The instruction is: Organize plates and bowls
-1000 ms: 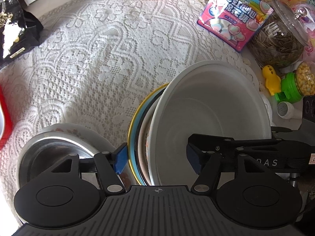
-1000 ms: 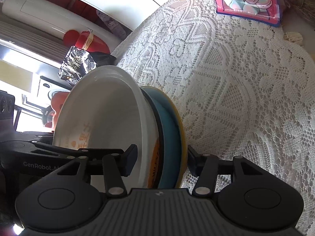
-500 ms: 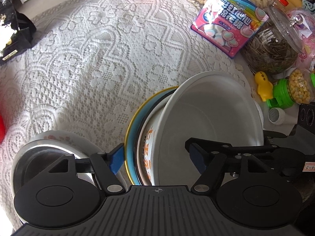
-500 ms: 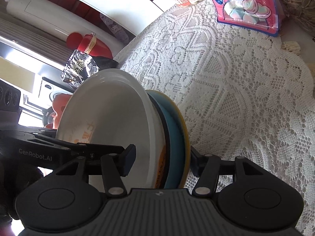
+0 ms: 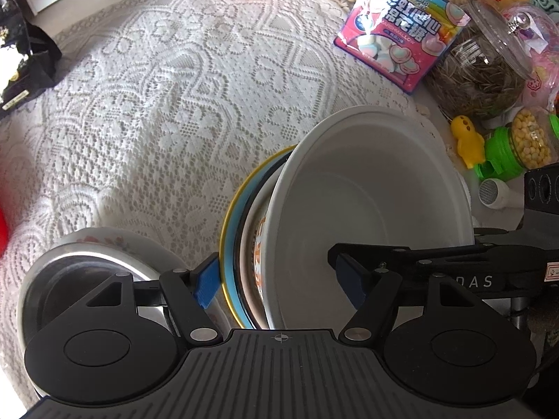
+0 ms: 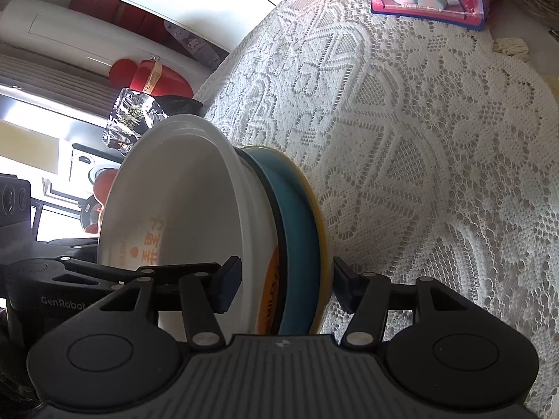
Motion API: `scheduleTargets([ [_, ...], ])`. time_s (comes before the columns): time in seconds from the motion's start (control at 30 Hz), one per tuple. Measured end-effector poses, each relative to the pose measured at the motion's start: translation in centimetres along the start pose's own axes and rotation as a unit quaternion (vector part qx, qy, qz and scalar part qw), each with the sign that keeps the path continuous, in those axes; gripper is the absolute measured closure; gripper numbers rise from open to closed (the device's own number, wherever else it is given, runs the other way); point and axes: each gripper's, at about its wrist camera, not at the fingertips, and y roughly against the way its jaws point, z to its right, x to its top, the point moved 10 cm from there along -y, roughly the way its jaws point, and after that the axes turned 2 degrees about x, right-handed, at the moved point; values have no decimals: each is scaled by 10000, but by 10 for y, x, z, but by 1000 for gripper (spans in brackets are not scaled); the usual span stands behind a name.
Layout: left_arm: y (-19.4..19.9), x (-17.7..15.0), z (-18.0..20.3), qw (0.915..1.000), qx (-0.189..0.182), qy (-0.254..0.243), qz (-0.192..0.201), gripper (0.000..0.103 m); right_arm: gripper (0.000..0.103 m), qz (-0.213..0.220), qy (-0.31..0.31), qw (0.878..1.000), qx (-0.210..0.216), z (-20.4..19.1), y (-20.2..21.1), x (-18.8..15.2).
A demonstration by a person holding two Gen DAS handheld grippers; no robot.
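Observation:
A white bowl [image 5: 367,192] with orange print sits nested in a blue bowl [image 6: 297,230] and a yellow plate [image 5: 227,227], the stack [image 6: 244,209] standing on edge above the lace cloth. My right gripper [image 6: 283,288] is shut on this stack, one pad inside the white bowl and the other behind the yellow plate. My left gripper [image 5: 277,277] straddles the same stack with its jaws wide; its left pad stands just clear of the yellow rim. A metal bowl [image 5: 80,279] rests on a floral plate [image 5: 115,241] under the left gripper's left side.
The lace tablecloth [image 5: 174,104] covers the table. At the far right stand a marshmallow bag [image 5: 401,28], a glass jar of seeds [image 5: 482,73], a yellow duck toy [image 5: 466,139] and a green-lidded jar [image 5: 517,146]. A black bag [image 5: 24,70] lies at the left edge.
My left jaws have spread a little wider, off the yellow rim. The stack has tilted slightly, so the white bowl's orange-printed side now shows. The right grip is unchanged.

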Motion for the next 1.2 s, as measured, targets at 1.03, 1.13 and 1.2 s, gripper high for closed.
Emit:
scheduleTargets([
  [1.03,-1,-2,-1,9998,-85,126,104,32,49,-108,-73,9999,-67,3,-3,-3],
  [1.13,-2,-1,0,9999,-13,103,62,32,49,-95,-40,9999,22,5,-2,-4],
  [1.2,-3,0,1,9999,36,106,19,32,49,-108,-37,9999,77,6,-2,-4],
])
